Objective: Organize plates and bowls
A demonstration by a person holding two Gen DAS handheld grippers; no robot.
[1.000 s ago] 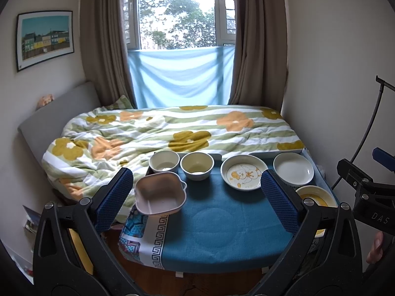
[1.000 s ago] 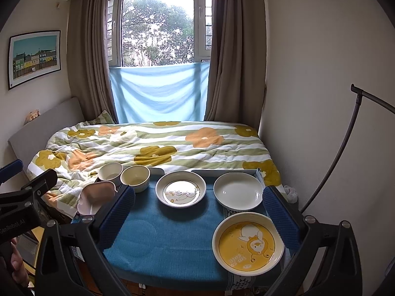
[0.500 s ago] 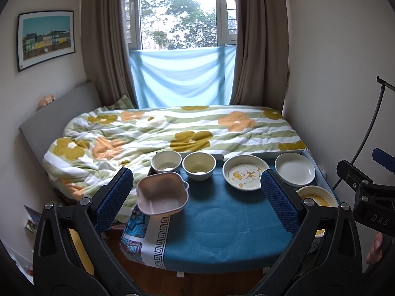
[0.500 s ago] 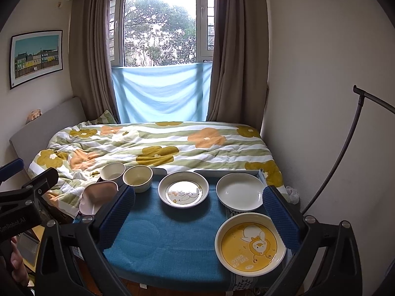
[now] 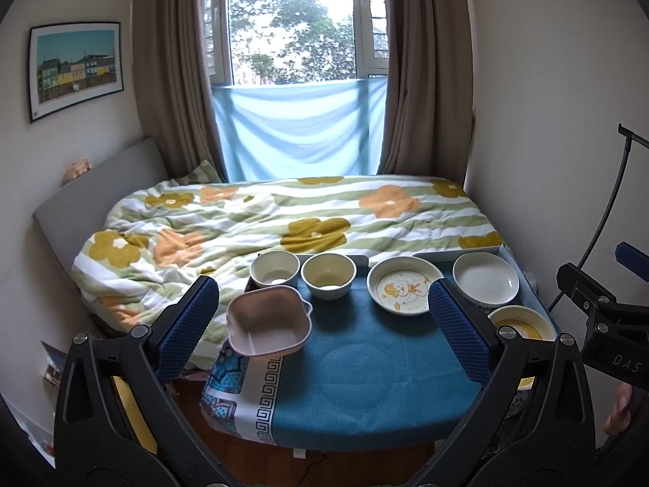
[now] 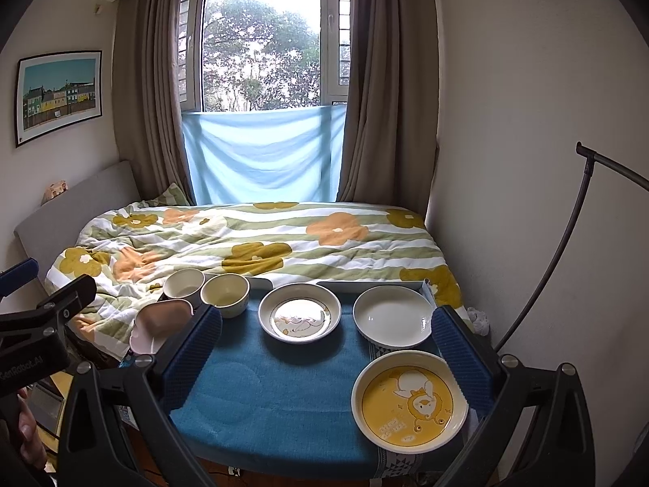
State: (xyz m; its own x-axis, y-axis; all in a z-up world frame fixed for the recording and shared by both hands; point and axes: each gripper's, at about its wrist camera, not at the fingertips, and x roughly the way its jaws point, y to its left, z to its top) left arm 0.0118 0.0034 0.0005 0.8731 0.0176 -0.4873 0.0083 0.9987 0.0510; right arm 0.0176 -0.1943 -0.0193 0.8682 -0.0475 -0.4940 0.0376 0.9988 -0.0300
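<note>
You are working in daylight from the window [image 5: 300, 20] at the far wall; its panes are overexposed, so the sky reads as blown-out white around the tree. Illumination is soft and even, with faint shadows under the dishes on the blue cloth [image 6: 284, 385]. A bright reflection washes out the print in the duck plate [image 6: 299, 313]. Both fisheye views bend the curtains [image 6: 389, 81] and walls near the edges, and the corners vignette to black. Focus is sharp throughout; no motion blur.
</note>
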